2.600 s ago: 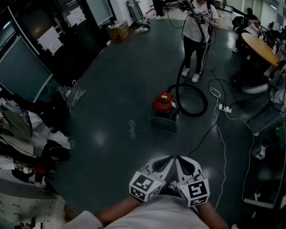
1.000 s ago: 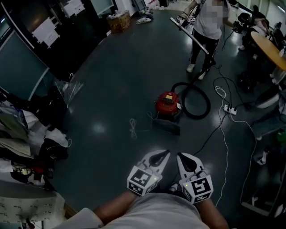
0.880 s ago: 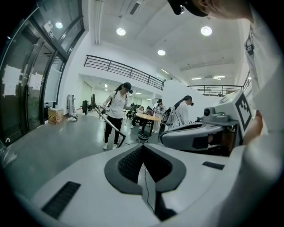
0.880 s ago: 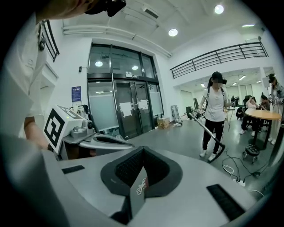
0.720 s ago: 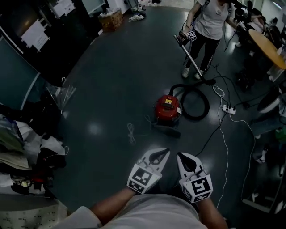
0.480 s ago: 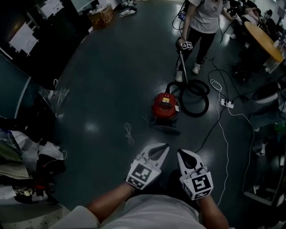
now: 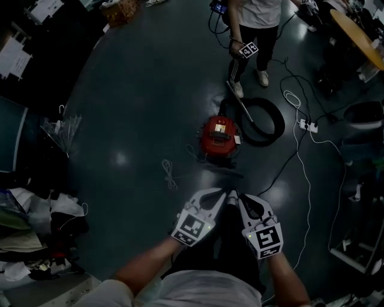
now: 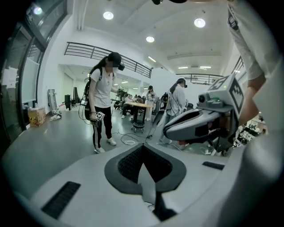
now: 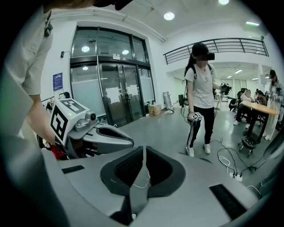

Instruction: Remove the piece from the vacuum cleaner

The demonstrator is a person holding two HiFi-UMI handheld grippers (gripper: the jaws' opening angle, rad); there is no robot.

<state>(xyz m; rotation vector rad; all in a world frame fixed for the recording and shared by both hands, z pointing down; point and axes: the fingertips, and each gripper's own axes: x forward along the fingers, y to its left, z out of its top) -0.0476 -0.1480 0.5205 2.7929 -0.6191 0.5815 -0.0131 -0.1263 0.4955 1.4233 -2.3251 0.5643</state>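
Observation:
The red vacuum cleaner point(image 7: 218, 134) stands on the dark floor ahead of me. Its black hose point(image 7: 264, 123) coils to its right. A standing person point(image 7: 252, 18) holds its metal wand point(image 7: 241, 107) with a marker-cube gripper point(image 7: 247, 49). A dark flat nozzle piece point(image 7: 223, 172) lies just in front of the vacuum. My left gripper point(image 7: 222, 193) point(image 8: 143, 146) and right gripper point(image 7: 235, 195) point(image 9: 144, 149) are side by side close to my body, well short of the vacuum. Both are shut with nothing between the pads.
A white cord bundle point(image 7: 169, 174) lies left of the vacuum. A power strip point(image 7: 306, 125) with trailing cables sits to the right. Clutter point(image 7: 36, 222) piles up at the left edge, and a round table point(image 7: 360, 42) stands at the far right.
The view has closed in on the vacuum. The person has stepped nearer and lowered the wand beside it. My grippers stay together and shut.

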